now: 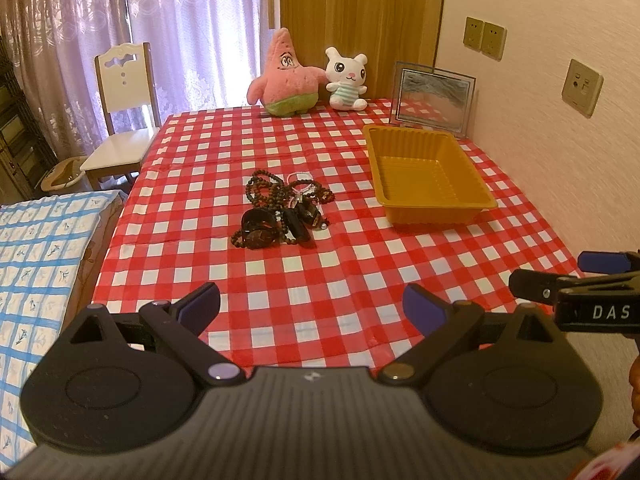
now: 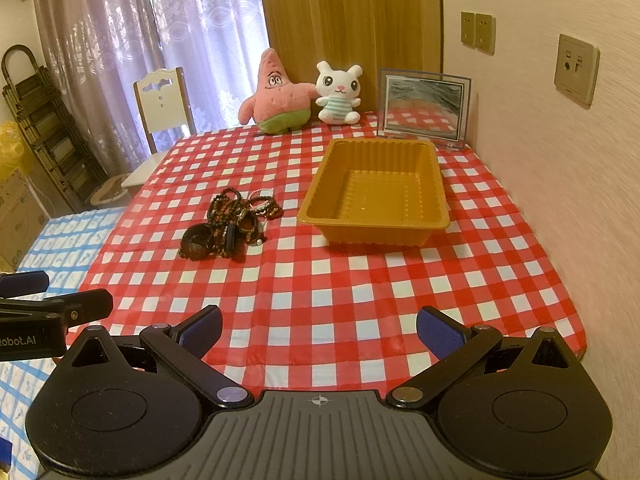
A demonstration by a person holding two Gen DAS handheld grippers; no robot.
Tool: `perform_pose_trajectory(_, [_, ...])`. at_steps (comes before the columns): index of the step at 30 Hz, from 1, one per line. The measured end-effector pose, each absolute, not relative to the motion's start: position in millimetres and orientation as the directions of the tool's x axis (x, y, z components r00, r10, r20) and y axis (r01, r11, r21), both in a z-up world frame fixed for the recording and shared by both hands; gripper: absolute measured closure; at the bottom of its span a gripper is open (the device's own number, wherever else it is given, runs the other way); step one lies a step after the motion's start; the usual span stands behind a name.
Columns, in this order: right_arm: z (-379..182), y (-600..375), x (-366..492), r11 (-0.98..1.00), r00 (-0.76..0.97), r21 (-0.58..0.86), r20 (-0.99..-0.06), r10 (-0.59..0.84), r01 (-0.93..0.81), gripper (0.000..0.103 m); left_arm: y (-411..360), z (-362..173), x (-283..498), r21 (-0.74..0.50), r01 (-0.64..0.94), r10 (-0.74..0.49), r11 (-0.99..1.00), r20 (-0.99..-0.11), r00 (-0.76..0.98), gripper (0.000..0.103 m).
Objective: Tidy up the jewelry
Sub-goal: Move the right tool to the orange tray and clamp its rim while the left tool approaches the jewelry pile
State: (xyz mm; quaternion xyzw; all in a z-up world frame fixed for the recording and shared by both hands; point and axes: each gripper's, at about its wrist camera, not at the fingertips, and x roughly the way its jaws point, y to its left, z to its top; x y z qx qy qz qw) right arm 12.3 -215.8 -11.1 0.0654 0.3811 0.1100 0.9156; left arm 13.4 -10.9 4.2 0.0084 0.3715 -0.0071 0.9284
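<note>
A tangled pile of dark bead bracelets and necklaces [image 1: 282, 210] lies mid-table on the red checked cloth; it also shows in the right wrist view [image 2: 230, 226]. An empty yellow plastic tray [image 1: 430, 176] stands to its right, also in the right wrist view [image 2: 378, 192]. My left gripper [image 1: 310, 306] is open and empty, held over the table's near edge, well short of the pile. My right gripper [image 2: 318, 330] is open and empty, also at the near edge, to the right of the left one.
A pink star plush [image 1: 284, 76], a white bunny plush [image 1: 346, 80] and a glass picture frame [image 1: 434, 98] stand along the table's far edge. A wall [image 1: 560, 160] runs along the right side. A white chair [image 1: 120, 120] and a blue checked surface [image 1: 36, 260] are at left.
</note>
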Motion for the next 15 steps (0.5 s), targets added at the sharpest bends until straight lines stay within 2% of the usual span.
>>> perform_pose_trajectory(5, [-7, -212, 26, 0.966, 0.694, 0.214, -0.674, 0.254, -0.146, 0.000, -10, 6, 26, 0.004, 0.019, -0.011, 1.000, -0.699, 0.715, 0.006])
perform_pose_trajectory(10, [-15, -218, 36, 0.956, 0.741, 0.269, -0.618, 0.264, -0.116, 0.000, 18, -5, 37, 0.016, 0.012, 0.002, 1.000, -0.692, 0.722, 0.006])
perform_pose_trajectory(15, [-42, -225, 53, 0.965, 0.801, 0.259, -0.569, 0.185, -0.039, 0.000, 40, -22, 56, 0.037, 0.006, 0.021, 0.999, -0.686, 0.727, 0.005])
